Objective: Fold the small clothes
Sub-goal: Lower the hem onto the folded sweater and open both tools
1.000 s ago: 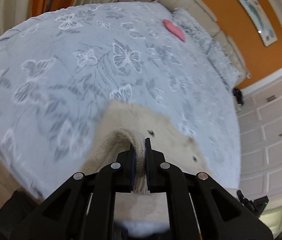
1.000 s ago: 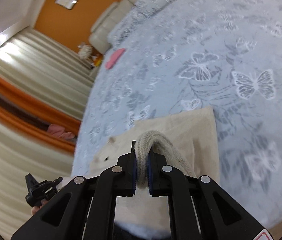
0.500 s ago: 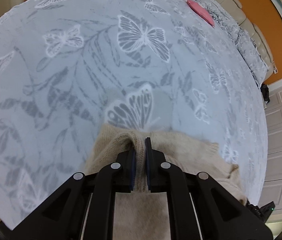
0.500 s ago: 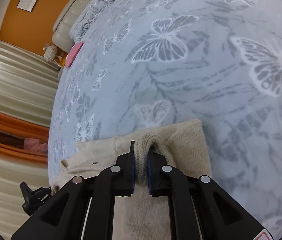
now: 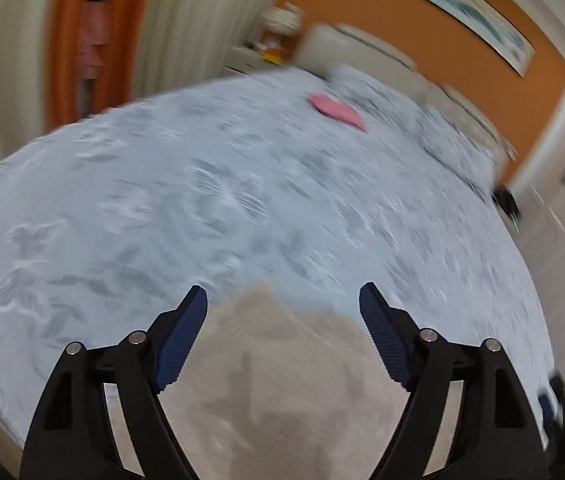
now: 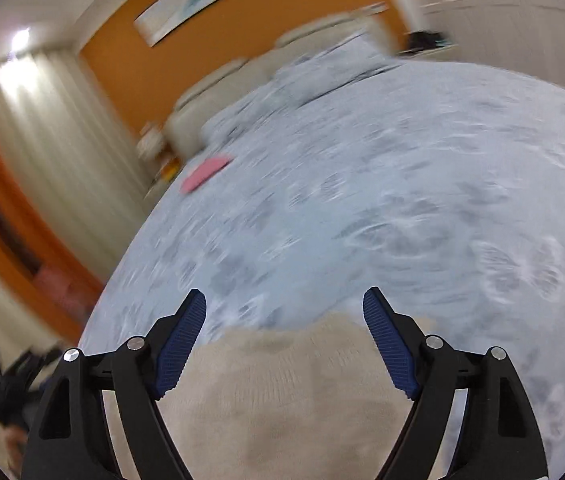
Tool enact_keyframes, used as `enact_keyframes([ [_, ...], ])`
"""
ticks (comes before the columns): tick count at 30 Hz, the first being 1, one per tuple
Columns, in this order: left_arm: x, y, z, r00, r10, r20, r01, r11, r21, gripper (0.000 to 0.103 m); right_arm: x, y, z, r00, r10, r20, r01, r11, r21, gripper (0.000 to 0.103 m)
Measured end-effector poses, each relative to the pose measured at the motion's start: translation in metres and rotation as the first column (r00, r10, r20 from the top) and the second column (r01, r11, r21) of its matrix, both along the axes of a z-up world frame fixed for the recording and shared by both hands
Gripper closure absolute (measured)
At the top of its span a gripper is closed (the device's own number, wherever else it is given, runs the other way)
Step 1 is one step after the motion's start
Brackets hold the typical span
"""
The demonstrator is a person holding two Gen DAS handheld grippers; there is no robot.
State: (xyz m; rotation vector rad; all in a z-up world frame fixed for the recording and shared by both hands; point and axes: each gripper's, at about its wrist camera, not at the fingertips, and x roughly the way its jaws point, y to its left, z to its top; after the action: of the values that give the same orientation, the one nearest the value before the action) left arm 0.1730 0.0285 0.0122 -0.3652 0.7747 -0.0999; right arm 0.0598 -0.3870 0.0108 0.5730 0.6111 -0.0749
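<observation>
Motion blur and cropped edges in both wrist views

The bedspread (image 5: pixel 242 200) print smears into grey streaks, its motifs unreadable. The beige knit garment (image 5: pixel 282 380) runs off the bottom edge, so its shape cannot be told. A pink item (image 6: pixel 206 172) is too blurred to identify. The dark object (image 6: pixel 10 384) at the left rim is indistinct.

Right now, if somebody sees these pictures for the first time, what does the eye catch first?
First come the two black hand-held grippers, the left hand-held gripper and the right hand-held gripper, each wide open over a beige knitted garment lying at the near edge of the bed. Next is the pale blue butterfly bedspread filling both views, blurred by motion. A small pink item lies far off near the pillows, before the orange wall.
</observation>
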Motion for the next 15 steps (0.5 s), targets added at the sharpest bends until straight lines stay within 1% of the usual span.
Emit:
enact_keyframes([
  [1,0.007,-0.012,-0.008,0.997,-0.062,-0.037,0.061,0.998,-0.025,0.027,0.015,0.011,-0.005,0.996,0.081,-0.030,-0.080,0.997,0.024,0.056],
  [2,0.015,-0.021,-0.018,0.992,-0.099,-0.083,0.096,0.995,-0.038,0.027,0.027,0.021,-0.011,0.989,0.138,-0.058,-0.135,0.990,0.042,0.076],
  [3,0.028,-0.036,-0.033,0.978,-0.135,-0.161,0.130,0.991,-0.037,0.031,0.041,0.033,-0.019,0.977,0.192,-0.092,-0.187,0.980,0.059,0.083],
  [4,0.037,-0.046,-0.045,0.966,-0.153,-0.207,0.150,0.988,-0.030,0.034,0.058,0.048,-0.033,0.958,0.251,-0.136,-0.243,0.967,0.075,0.095],
  [5,0.044,-0.054,-0.057,0.956,-0.166,-0.241,0.166,0.986,-0.021,0.035,0.067,0.060,-0.044,0.944,0.285,-0.165,-0.275,0.958,0.081,0.097],
  [6,0.056,-0.063,-0.076,0.942,-0.165,-0.293,0.173,0.985,0.001,0.041,0.085,0.072,-0.060,0.920,0.327,-0.215,-0.313,0.945,0.098,0.097],
  [7,0.062,-0.066,-0.086,0.935,-0.158,-0.318,0.169,0.986,0.005,0.043,0.093,0.078,-0.068,0.909,0.341,-0.238,-0.325,0.940,0.105,0.097],
  [8,0.067,-0.065,-0.095,0.933,-0.152,-0.325,0.161,0.987,0.001,0.043,0.105,0.086,-0.079,0.891,0.367,-0.268,-0.348,0.930,0.116,0.097],
  [9,0.071,-0.061,-0.100,0.942,-0.141,-0.306,0.149,0.989,0.001,0.044,0.113,0.089,-0.085,0.879,0.379,-0.290,-0.362,0.925,0.113,0.097],
  [10,0.074,-0.059,-0.100,0.946,-0.144,-0.289,0.151,0.989,0.002,0.044,0.122,0.091,-0.093,0.871,0.375,-0.319,-0.367,0.926,0.086,0.097],
  [11,0.078,-0.058,-0.099,0.949,-0.147,-0.279,0.156,0.988,0.010,0.044,0.130,0.087,-0.101,0.873,0.346,-0.344,-0.347,0.936,0.061,0.098],
  [12,0.081,-0.057,-0.099,0.951,-0.147,-0.271,0.157,0.987,0.016,0.043,0.138,0.078,-0.108,0.879,0.314,-0.360,-0.314,0.948,0.061,0.103],
  [13,0.085,-0.055,-0.102,0.955,-0.147,-0.258,0.158,0.987,0.021,0.043,0.146,0.059,-0.119,0.890,0.294,-0.349,-0.265,0.955,0.129,0.103],
  [14,0.089,-0.055,-0.104,0.956,-0.149,-0.254,0.160,0.987,0.024,0.043,0.148,0.042,-0.127,0.900,0.283,-0.332,-0.227,0.954,0.197,0.103],
  [15,0.089,-0.056,-0.105,0.957,-0.153,-0.248,0.165,0.986,0.027,0.042,0.149,0.032,-0.129,0.912,0.264,-0.314,-0.190,0.950,0.246,0.103],
])
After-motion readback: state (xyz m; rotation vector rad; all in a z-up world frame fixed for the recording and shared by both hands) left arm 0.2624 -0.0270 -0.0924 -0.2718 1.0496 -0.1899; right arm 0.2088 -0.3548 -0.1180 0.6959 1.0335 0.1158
